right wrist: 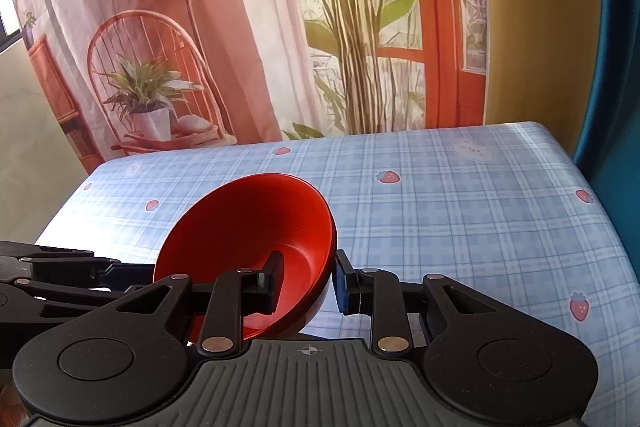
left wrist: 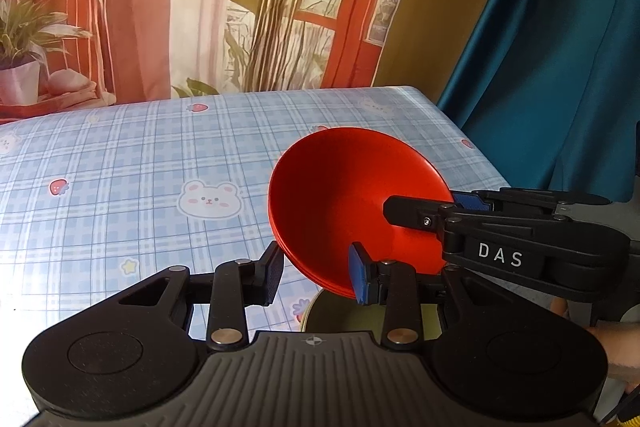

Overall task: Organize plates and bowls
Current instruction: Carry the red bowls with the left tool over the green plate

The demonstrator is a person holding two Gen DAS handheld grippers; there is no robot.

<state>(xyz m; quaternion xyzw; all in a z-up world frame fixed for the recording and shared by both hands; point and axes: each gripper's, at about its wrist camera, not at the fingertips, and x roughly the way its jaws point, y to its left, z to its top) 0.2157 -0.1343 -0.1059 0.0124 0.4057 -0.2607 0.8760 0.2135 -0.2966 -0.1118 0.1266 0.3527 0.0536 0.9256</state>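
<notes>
Holding the bowls (left wrist: 352, 195) from two sides, I have both sets of jaws narrowed onto the rim. The left gripper (left wrist: 316, 275) pinches the lower edge, dark pad on the outside and blue pad inside. The right gripper (right wrist: 306, 283) clamps the wall on the opposite side, one finger in the hollow and one behind it. The red stack hangs tilted above the table (left wrist: 120, 167), mouth turned away from me, touching nothing but the pads.

To do this step well, I judge the two hands should travel as one, so neither grip twists the rim or lets the nested bowls slide apart. I would level the stack before lowering it and set it squarely down. Only when it bears its own weight should one pair of jaws let go, then the other. The smooth, steep walls look slippery, so a hurried tilt could shed the top bowl.

Just under the stack sits a pale green dish (left wrist: 332, 315), right beside my left jaws. Beyond lies bare checked cloth, then the printed backdrop (right wrist: 240, 27).

The left view alone shows that green dish, the layered rims that tell me this is a stack, and the right gripper's reach across the hollow. The right view shows one bowl only, but more of the table's far right side, where the cloth lies free.
</notes>
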